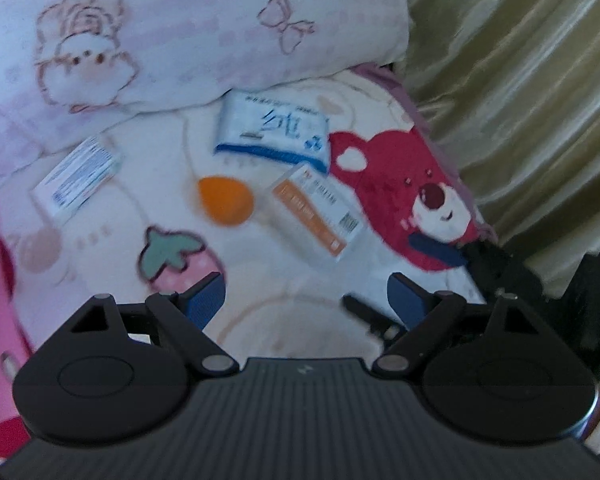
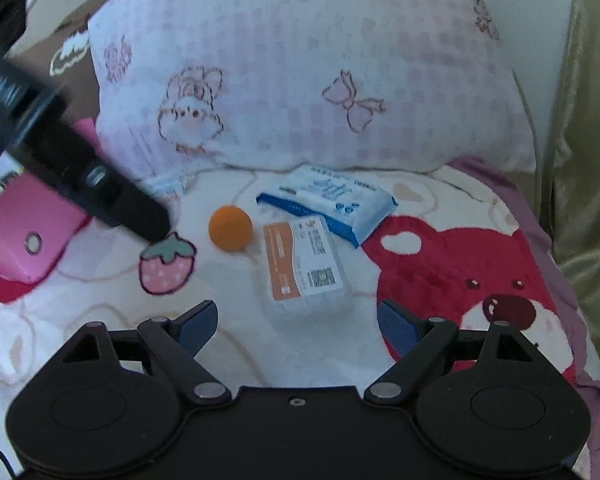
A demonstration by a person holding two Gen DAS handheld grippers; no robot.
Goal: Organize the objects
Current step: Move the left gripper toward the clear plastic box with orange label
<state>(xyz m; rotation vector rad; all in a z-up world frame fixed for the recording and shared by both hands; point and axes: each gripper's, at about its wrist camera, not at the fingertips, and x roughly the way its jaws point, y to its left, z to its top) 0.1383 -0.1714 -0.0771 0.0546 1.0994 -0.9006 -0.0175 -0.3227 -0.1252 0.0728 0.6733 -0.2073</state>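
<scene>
"What is all that on the bed (image 2: 260,344)?"

"Little things waiting to be tidied. An orange ball (image 2: 230,228) sits in the middle. Just to its right lies a box with an orange stripe (image 2: 303,262). Behind that, touching the box, is a blue and white tissue pack (image 2: 328,200), close to the big pillow (image 2: 300,80)."

"Anything else?"

"A white and blue box (image 1: 78,174) lies far left, by the pillow's edge. And a pink box (image 2: 24,224) stands open at the left. I think the things are meant to go in there."

"Are the grabbers holding anything?"

"No. The right gripper (image 2: 298,326) has its jaws wide, with nothing between them. It points at the striped box, which is near but not touched."

"And the other one?"

"The left gripper (image 1: 306,300) is wide too, and empty. It hangs over the bed, near the strawberry picture (image 1: 176,254). The ball is ahead of it, well apart."
</scene>
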